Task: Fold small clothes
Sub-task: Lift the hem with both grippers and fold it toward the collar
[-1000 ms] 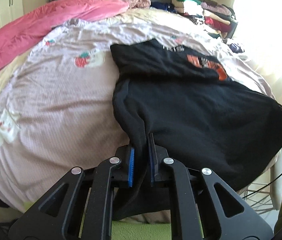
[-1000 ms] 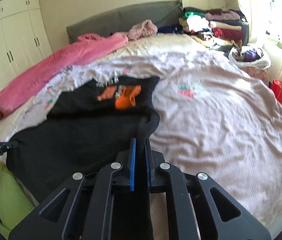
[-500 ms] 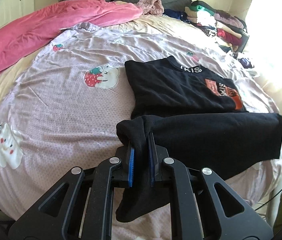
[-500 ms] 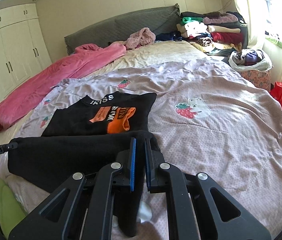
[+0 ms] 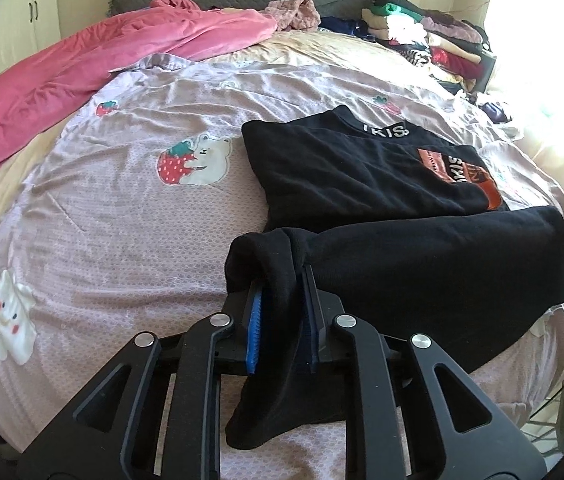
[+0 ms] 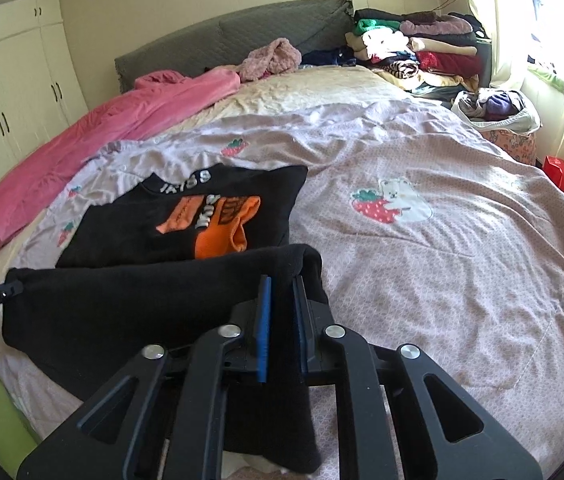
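Both the left gripper [image 5: 280, 320] and right gripper [image 6: 280, 318] have just loosened, jaws parting around the shirt [image 5: 422, 256] hem between them, so this fold looks laid.

Black sweatshirt [image 5: 354, 168], spread on the lilac bedspread [image 5: 113, 216], front up. White lettering at the collar, orange patch with lettering on the chest. Lower half lifted and doubled toward the chest, hem edge stretched taut across, near corners bunched and drooping. Upper half lying flat, sleeves tucked out of sight.
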Motion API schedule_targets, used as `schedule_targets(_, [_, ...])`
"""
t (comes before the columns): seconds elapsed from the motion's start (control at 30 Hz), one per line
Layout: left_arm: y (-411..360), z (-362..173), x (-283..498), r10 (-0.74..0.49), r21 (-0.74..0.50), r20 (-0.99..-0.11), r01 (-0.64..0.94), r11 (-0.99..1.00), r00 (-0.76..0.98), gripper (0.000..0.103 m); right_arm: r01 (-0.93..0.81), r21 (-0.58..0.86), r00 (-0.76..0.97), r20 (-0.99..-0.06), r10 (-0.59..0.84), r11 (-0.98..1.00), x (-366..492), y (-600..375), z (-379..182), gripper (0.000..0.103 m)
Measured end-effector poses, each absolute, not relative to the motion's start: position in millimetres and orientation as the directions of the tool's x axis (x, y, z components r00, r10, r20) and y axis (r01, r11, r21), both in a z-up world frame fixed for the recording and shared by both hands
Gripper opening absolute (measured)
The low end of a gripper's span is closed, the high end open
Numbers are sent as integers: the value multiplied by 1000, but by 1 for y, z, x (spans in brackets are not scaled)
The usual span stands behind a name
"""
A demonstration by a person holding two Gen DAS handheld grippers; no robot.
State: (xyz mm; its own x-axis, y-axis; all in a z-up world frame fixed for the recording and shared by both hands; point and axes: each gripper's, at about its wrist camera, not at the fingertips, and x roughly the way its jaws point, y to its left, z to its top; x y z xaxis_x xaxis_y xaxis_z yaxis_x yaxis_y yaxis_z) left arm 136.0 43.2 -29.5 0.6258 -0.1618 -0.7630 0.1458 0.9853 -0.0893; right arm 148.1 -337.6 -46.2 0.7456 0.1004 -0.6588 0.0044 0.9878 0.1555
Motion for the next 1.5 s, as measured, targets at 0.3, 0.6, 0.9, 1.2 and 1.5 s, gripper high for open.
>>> schedule_targets(0.3, [58,-31,116,-282,-230,-748,164,959,601,35,7,146,709,-698,98,989,124,-337,-57,41])
schedule_targets(0.6, [62,-45,99,-314,-276,-775,152,949,549,45,11,164,677,-727,113,986,95,-344,-76,47])
schedule_targets(0.9, [45,-63,105,-250,-201,-835,151,968,490,50,-33,167,672,-726,146,985,97,-332,-83,51])
schedule_targets(1.2, [32,-68,104,-163,-94,-856,162,982,490,5,-54,144,660,-737,144,988,104,-324,-93,32])
schedule_targets(1.5, [39,-36,103,-190,-109,-819,179,978,542,2,-105,157,719,-670,185,982,96,-325,-63,9])
